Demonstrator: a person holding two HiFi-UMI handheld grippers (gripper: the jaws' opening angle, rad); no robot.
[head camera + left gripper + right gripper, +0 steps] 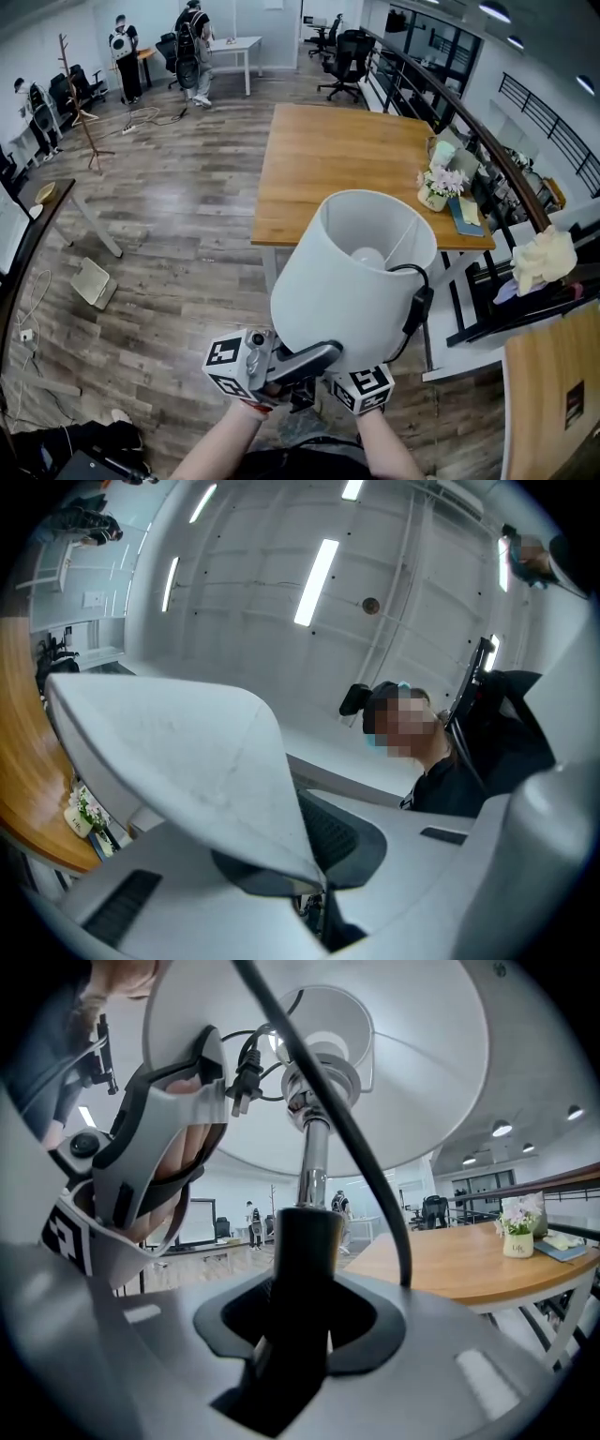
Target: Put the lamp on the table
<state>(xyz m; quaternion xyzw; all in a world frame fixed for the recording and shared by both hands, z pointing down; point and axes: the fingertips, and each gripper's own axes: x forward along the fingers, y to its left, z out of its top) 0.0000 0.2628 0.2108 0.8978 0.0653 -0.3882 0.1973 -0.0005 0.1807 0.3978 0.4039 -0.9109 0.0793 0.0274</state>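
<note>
The left gripper (pixel 314 891) is pinched shut on the lower rim of the white shade (pixel 187 761). The right gripper (pixel 300 1335) is clamped round the black stem (pixel 305 1241) beneath the shade, with the cord (pixel 375 1147) hanging past it. In the head view both tools hold the lamp (pixel 352 281) in the air, seemingly over the floor just near of the wooden table (pixel 328 159). The stem below the right gripper's hold is cut off.
</note>
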